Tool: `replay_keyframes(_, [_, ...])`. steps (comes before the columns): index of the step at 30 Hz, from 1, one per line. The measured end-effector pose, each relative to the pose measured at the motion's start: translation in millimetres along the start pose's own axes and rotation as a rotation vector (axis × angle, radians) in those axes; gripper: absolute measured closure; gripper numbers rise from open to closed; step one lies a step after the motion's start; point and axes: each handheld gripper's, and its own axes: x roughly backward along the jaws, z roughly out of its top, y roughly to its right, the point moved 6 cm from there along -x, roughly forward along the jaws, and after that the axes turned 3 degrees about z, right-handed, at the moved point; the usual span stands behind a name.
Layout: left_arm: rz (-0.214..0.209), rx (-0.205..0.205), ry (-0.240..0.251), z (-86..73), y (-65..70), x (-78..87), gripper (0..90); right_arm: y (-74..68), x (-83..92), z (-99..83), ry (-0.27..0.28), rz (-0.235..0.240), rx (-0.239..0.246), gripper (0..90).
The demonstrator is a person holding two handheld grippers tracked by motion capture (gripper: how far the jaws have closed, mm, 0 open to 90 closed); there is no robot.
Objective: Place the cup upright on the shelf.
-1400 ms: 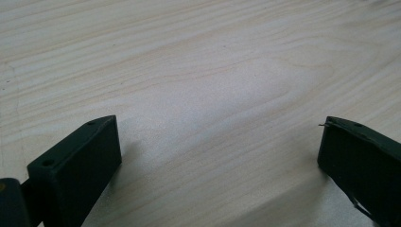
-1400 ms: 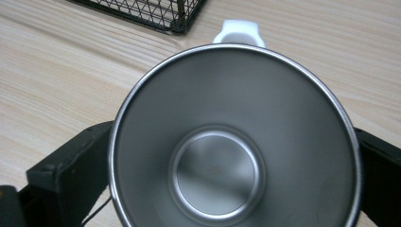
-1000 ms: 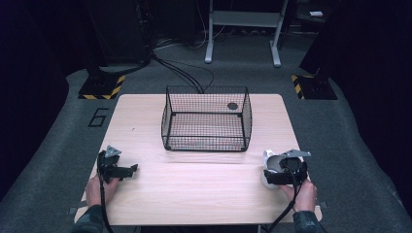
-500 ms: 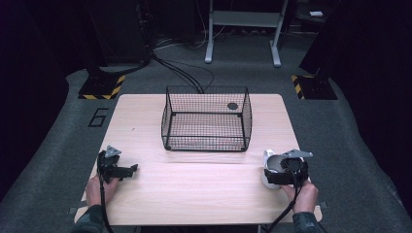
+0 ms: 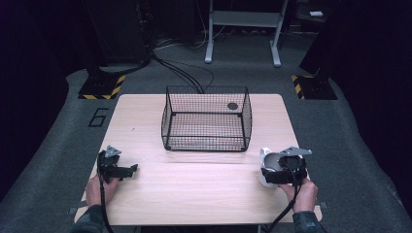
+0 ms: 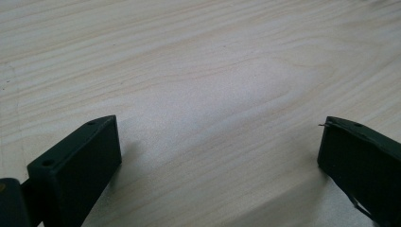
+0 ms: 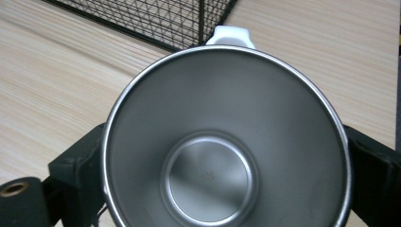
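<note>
The left gripper (image 5: 127, 171) rests unmoved near the table's (image 5: 194, 194) left edge, jaws spread wide, holding nothing. The wire basket (image 5: 206, 121) stands mid-table. The right gripper (image 5: 265, 175) has slid slightly back, its jaws clasping 1 steel mug (image 7: 227, 142), likely basket-bound

One steel cup (image 7: 227, 142), one wire basket (image 5: 206, 118), two grippers, one table (image 5: 194, 194).
</note>
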Motion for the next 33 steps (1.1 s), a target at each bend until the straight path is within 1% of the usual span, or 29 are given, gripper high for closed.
replay_keyframes(2, [0.000, -0.001, 0.000, 0.0, 0.0, 0.0, 0.3, -2.7, 0.7, 3.1, 0.008, 0.013, 0.012, 5.7])
replay_keyframes(3, [0.000, -0.004, -0.002, -0.1, -0.2, 0.2, 0.4, -4.8, 1.3, 4.4, 0.009, 0.015, 0.010, 5.7])
replay_keyframes(5, [0.000, 0.003, 0.002, 0.1, 0.2, -0.1, 0.4, -11.0, 2.5, 8.3, 0.007, 0.032, 0.022, 5.7])
replay_keyframes(6, [0.000, -0.007, -0.005, -0.2, -0.5, 0.3, 0.4, -13.1, 2.8, 9.6, 0.010, 0.038, 0.027, 5.7])
replay_keyframes(7, [0.000, -0.010, -0.002, 0.0, -0.7, 0.1, 0.4, -14.5, 3.0, 10.9, 0.011, 0.040, 0.034, 5.7])
replay_keyframes(8, [0.000, -0.010, -0.002, 0.0, -0.7, 0.1, 0.4, -14.5, 3.0, 10.9, 0.011, 0.040, 0.034, 5.7])
replay_keyframes(11, [0.001, -0.014, -0.005, -0.1, -1.1, 0.4, 0.4, -20.8, 4.7, 16.2, 0.017, 0.052, 0.033, 5.7])
replay_keyframes(12, [0.000, -0.011, -0.003, 0.0, -0.8, 0.2, 0.4, -20.8, 4.7, 16.2, 0.017, 0.052, 0.033, 5.7])
replay_keyframes(13, [0.001, -0.008, 0.000, 0.1, -0.6, 0.0, 0.4, -21.6, 5.2, 17.4, 0.020, 0.057, 0.046, 5.8])
replay_keyframes(16, [0.001, -0.012, -0.004, -0.1, -1.0, 0.2, 0.4, -25.3, 5.8, 20.8, 0.018, 0.070, 0.050, 5.8])
replay_keyframes(17, [0.001, -0.013, -0.004, -0.1, -1.0, 0.3, 0.3, -27.3, 5.4, 23.0, 0.020, 0.084, 0.058, 5.8])
replay_keyframes(18, [0.001, -0.013, -0.004, -0.1, -1.0, 0.3, 0.3, -27.3, 5.4, 23.0, 0.020, 0.084, 0.058, 5.8])
replay_keyframes(19, [0.001, -0.014, -0.005, -0.1, -1.1, 0.3, 0.3, -30.7, 4.6, 25.6, 0.020, 0.092, 0.055, 5.8])
replay_keyframes(20, [0.001, -0.014, -0.005, -0.1, -1.1, 0.3, 0.4, -30.7, 4.6, 25.6, 0.020, 0.092, 0.055, 5.8])
replay_keyframes(21, [0.001, -0.013, -0.004, -0.1, -1.1, 0.3, 0.4, -31.6, 4.2, 27.2, 0.020, 0.092, 0.063, 5.8])
replay_keyframes(22, [0.001, -0.013, -0.004, -0.1, -1.1, 0.3, 0.4, -33.6, 3.9, 28.6, 0.017, 0.096, 0.060, 5.8])
replay_keyframes(23, [0.001, -0.013, -0.004, -0.1, -1.0, 0.3, 0.3, -36.3, 3.4, 31.7, 0.020, 0.110, 0.073, 5.8])
replay_keyframes(24, [0.001, -0.013, -0.004, -0.1, -1.0, 0.3, 0.4, -36.3, 3.4, 31.7, 0.020, 0.110, 0.073, 5.8])
replay_keyframes(25, [-0.001, -0.012, -0.006, 0.0, -1.0, 0.4, 0.3, -40.0, 2.8, 35.9, 0.031, 0.120, 0.075, 5.8])
replay_keyframes(28, [-0.001, -0.012, -0.006, 0.0, -1.0, 0.4, 0.3, -43.0, 3.2, 39.2, 0.024, 0.129, 0.081, 5.8])
replay_keyframes(29, [-0.001, -0.011, -0.006, 0.0, -0.9, 0.4, 0.4, -44.0, 3.2, 41.2, 0.026, 0.133, 0.090, 5.8])
replay_keyframes(30, [0.000, 0.004, 0.005, 0.5, 0.0, -0.3, 0.3, -45.3, 3.4, 42.7, 0.027, 0.139, 0.096, 5.8])
replay_keyframes(31, [0.001, 0.001, -0.001, 0.3, -0.2, 0.0, 0.3, -46.6, 3.5, 44.5, 0.029, 0.144, 0.098, 5.8])
replay_keyframes(32, [0.000, 0.000, -0.002, 0.3, -0.2, 0.1, 0.3, -46.7, 3.5, 45.9, 0.028, 0.149, 0.116, 5.8])
replay_keyframes(33, [0.001, 0.001, -0.001, 0.3, -0.2, 0.0, 0.3, -49.7, 3.4, 49.2, 0.030, 0.160, 0.105, 5.8])
